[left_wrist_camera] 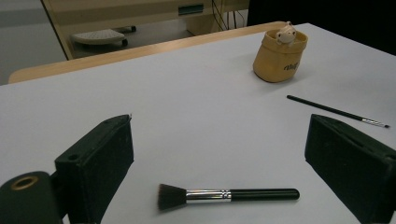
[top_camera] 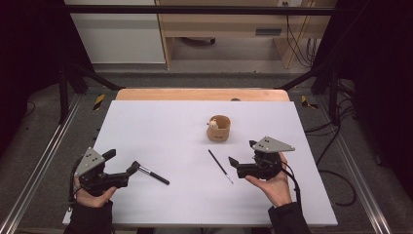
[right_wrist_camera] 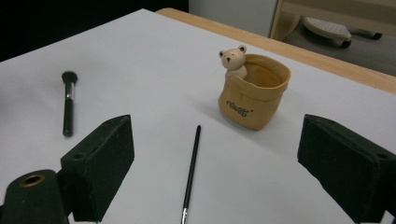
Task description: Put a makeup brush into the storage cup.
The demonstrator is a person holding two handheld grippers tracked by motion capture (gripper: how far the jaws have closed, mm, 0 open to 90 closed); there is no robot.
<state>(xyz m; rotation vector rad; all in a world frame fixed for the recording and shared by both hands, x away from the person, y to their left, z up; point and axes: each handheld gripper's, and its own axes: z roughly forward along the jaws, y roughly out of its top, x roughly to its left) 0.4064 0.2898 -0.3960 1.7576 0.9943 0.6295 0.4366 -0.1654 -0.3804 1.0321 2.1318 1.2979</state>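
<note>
Both the left gripper and the right gripper have jaws apart, holding nothing. A thick brush lies between the left jaws. A thin brush lies near the bear cup.

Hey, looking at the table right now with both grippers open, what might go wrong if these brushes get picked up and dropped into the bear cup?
The thin brush lies flat on the table, so the right gripper may scrape or miss it. The cup looks light and could tip if bumped. The thick brush is round and may roll away from the left gripper.
</note>
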